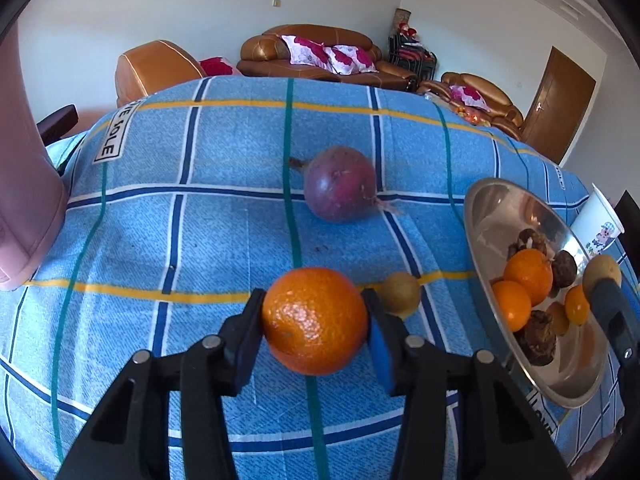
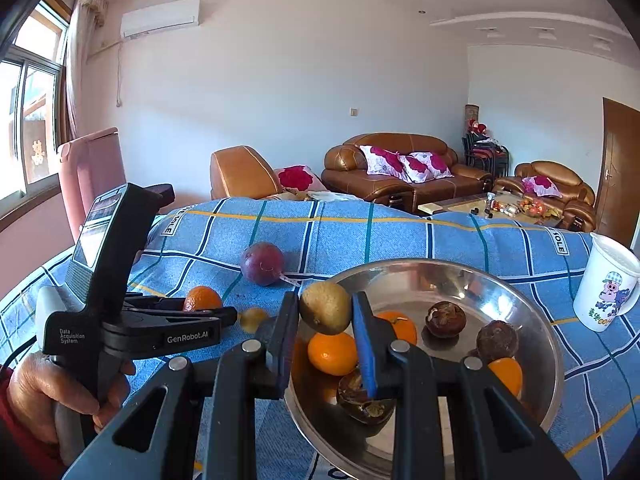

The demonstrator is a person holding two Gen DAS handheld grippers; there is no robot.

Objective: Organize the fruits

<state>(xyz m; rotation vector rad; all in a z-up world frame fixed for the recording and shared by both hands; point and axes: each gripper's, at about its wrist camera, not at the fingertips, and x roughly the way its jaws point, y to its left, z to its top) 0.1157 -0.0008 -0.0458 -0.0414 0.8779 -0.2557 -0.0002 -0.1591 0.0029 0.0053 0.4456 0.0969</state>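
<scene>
While your left gripper (image 1: 315, 320) clamps the orange (image 1: 315, 320) low over the blue checked tablecloth (image 1: 224, 216), a small yellow-brown fruit (image 1: 400, 294) lies just beside its right finger. Beyond, the purple fruit (image 1: 340, 189) lies on its side toward the cloth's far edge, stem end pointing left. Your right gripper (image 2: 325, 309) is closed on a brownish-green fruit (image 2: 326, 308), seemingly over the near-left rim of the steel bowl (image 2: 536, 320), which holds oranges and dark fruits. A white cup (image 2: 606, 286) stands by the cloth's right edge
</scene>
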